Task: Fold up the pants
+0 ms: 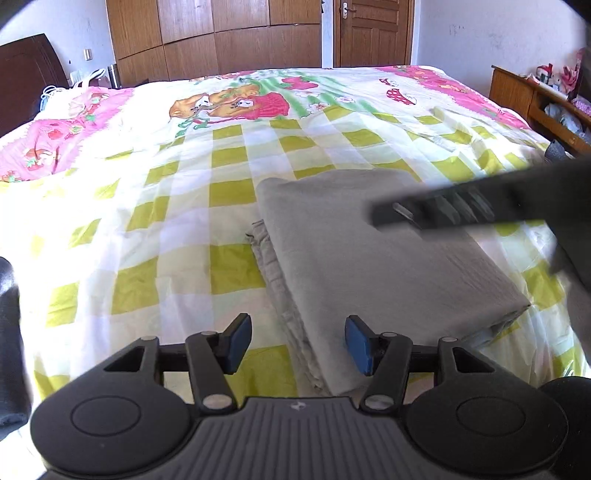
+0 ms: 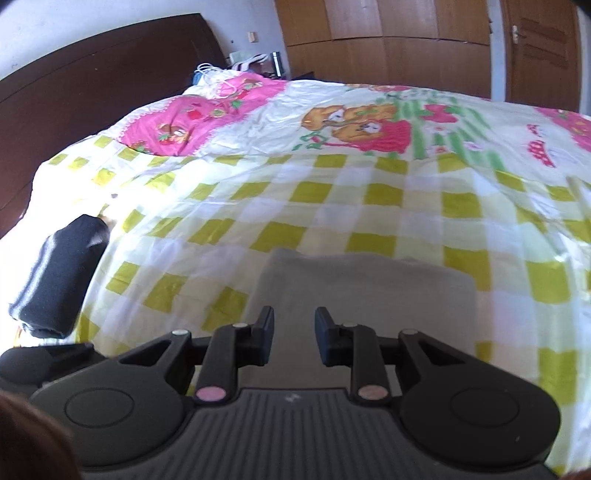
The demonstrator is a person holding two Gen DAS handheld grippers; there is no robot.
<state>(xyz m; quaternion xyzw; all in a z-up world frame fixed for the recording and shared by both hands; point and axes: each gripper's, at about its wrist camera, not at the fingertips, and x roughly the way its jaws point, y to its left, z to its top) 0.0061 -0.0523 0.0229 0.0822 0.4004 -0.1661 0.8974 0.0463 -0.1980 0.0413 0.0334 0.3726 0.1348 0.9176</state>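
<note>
The grey pants [image 1: 369,280] lie folded into a thick rectangle on the chequered bedcover [image 1: 177,221]. Their stacked layers show along the left edge. My left gripper [image 1: 298,343] hovers open over the near left edge of the stack, with nothing pressed between its blue pads. The right gripper [image 1: 380,216] crosses the left wrist view as a blurred dark bar above the pants' right half. In the right wrist view my right gripper [image 2: 294,336] has a narrow gap between its fingers and hangs over the near part of the pants [image 2: 362,288], gripping nothing.
A person's dark sleeve [image 2: 59,277] rests at the bed's left edge. A dark headboard [image 2: 92,74] stands on the left. Wooden wardrobes [image 1: 221,37] and a door [image 1: 373,33] are behind the bed. A wooden shelf [image 1: 524,96] with items stands at the right.
</note>
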